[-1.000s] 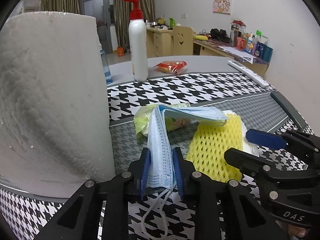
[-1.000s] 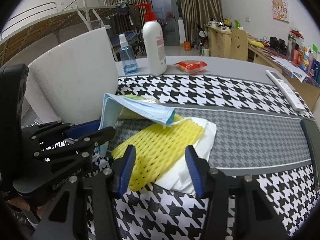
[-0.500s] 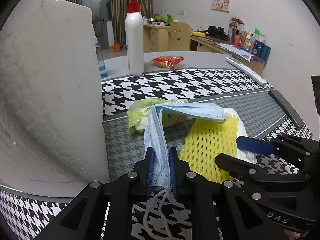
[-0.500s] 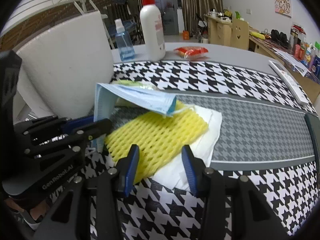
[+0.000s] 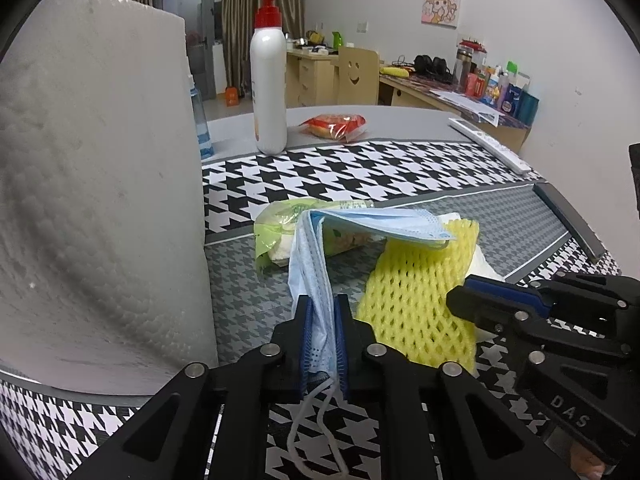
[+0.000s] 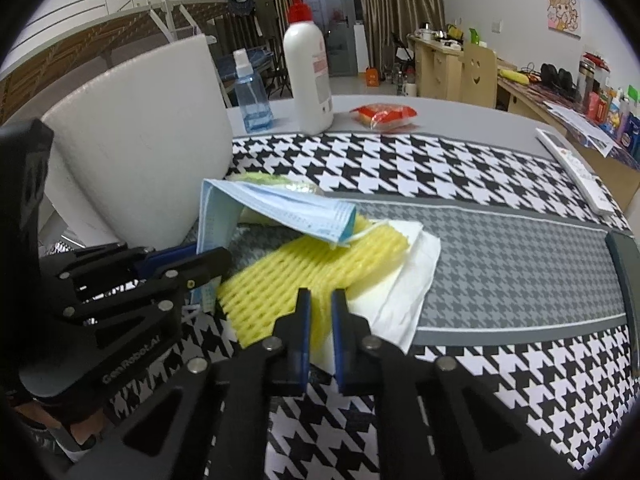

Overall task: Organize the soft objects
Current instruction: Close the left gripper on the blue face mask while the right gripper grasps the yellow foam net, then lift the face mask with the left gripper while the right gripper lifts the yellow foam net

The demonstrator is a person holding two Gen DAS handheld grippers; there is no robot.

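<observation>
Left tool (image 5: pixel 320 320) now clamped tight on mask (image 5: pixel 316 280); right tool (image 6: pixel 320 312) newly pinching foam net (image 6: pixel 288 280).

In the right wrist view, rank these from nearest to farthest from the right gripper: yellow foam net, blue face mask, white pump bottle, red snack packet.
1. yellow foam net, between the right gripper pads.
2. blue face mask, behind, left.
3 and 4. white pump bottle and red snack packet, far edge; too close to call.

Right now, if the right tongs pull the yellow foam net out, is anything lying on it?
Yes. The blue face mask, pinched by the left tongs, drapes across the far end of the yellow foam net held by the right tongs. Nothing else covers it.
</observation>
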